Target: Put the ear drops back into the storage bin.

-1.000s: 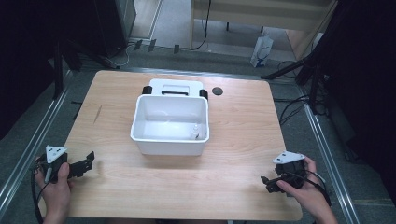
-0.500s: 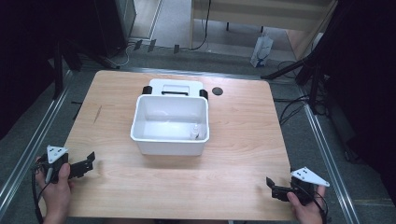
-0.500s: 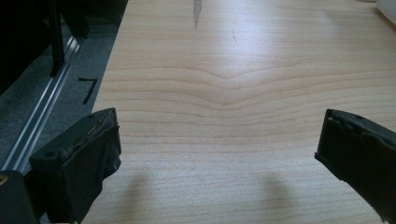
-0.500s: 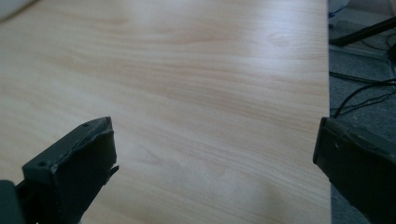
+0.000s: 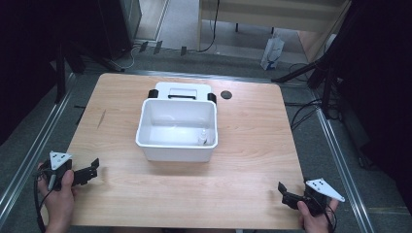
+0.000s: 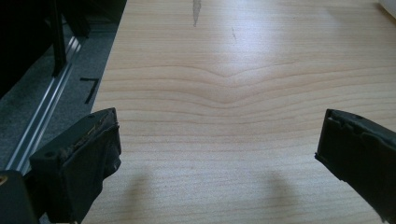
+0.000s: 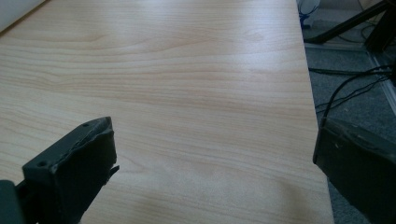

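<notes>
White bin [image 5: 176, 131] sits mid-bench [image 5: 252, 145], a small bottle [image 5: 204, 137] inside at its 4 o'clock corner. My left claw [image 5: 92, 170] is at the bench's 8 o'clock, jaws wide, nothing between them. My right claw [image 5: 283, 192] is at 4 o'clock, jaws wide too, over bare wood.

There's some tiny pale thing [image 5: 204, 136] in the near right corner of the white bin [image 5: 176, 145], too small to make out. The bin hides most of the white lid [image 5: 180, 90] behind it.
</notes>
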`<act>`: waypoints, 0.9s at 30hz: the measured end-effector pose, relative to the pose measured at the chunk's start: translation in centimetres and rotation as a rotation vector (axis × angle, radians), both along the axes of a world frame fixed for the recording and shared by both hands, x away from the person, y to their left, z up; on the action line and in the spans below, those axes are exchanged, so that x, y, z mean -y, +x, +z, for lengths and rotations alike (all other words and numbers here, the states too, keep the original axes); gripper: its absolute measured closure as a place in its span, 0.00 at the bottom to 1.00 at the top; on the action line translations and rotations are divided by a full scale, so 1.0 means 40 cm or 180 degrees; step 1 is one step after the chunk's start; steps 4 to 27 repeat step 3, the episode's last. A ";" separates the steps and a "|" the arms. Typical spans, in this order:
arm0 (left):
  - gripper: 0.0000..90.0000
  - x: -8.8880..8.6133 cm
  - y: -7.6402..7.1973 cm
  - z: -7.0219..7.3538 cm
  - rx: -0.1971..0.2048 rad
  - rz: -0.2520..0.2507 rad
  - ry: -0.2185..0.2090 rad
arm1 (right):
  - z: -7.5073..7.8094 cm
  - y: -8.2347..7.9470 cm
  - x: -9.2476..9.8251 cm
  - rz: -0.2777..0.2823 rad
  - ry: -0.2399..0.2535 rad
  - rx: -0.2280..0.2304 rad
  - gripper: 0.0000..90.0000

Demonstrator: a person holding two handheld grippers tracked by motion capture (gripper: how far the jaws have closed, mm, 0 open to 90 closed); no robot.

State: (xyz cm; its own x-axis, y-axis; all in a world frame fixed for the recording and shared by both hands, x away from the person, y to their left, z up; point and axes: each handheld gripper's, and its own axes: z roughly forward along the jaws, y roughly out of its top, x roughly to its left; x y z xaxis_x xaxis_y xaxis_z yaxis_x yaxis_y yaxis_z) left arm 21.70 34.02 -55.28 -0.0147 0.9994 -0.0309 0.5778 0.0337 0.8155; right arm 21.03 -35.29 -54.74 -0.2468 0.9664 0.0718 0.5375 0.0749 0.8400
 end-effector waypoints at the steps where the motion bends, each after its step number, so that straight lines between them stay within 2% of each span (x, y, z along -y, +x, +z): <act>1: 0.00 -0.001 0.000 0.000 -0.0002 0.0001 -0.0010 | 0.000 0.002 0.005 -0.0008 0.0057 -0.0032 0.00; 27: 0.00 -0.002 0.000 0.000 -0.0004 0.0000 -0.0016 | -0.001 0.003 0.005 -0.0012 0.0070 -0.0035 0.00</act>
